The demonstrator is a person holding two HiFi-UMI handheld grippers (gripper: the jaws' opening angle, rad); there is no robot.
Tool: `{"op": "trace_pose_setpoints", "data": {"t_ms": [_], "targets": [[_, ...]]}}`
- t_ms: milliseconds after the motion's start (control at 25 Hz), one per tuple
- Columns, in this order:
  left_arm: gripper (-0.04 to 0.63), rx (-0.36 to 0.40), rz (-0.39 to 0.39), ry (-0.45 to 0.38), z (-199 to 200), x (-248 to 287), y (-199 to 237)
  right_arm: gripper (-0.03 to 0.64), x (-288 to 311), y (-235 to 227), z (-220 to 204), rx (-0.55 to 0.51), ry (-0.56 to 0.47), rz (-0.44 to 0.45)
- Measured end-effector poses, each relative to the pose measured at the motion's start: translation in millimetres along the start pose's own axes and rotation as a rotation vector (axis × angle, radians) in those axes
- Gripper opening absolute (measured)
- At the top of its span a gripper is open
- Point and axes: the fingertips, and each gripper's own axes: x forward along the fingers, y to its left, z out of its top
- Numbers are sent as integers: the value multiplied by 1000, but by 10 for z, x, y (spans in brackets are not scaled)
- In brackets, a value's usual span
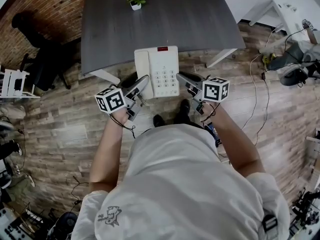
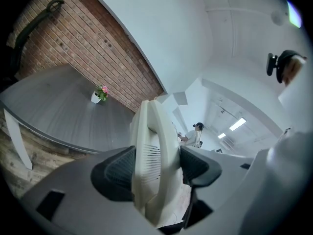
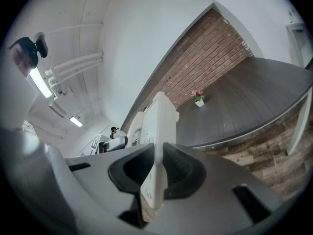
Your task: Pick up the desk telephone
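A cream desk telephone [image 1: 157, 70] with a keypad and a red display hangs in the air in front of the dark grey table [image 1: 120, 29], held between both grippers. My left gripper [image 1: 145, 82] is shut on its left side, over the handset [image 2: 155, 155], which fills the space between the black pads. On the right edge of the telephone [image 3: 157, 146] my right gripper [image 1: 181, 78] is shut, its pads pressing the thin rim. In the head view the phone sits level, off the table's near edge.
A small white pot with pink flowers [image 1: 136, 0] stands at the table's far side. A black chair [image 1: 37, 54] is at the left by the brick wall. Cables and equipment [image 1: 292, 64] lie on the wooden floor at the right.
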Motion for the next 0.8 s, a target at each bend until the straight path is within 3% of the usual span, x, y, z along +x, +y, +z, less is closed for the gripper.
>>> {"op": "trace_pose_setpoints", "data": {"t_ms": [240,800], "targets": [[301,-4,1,15,-68,-334,76,61,133,234,-223,-7,-7,-8],[301,-17,-6,23,-86,-399,148,60,201,265,-261,-4,-15,-7]]}}
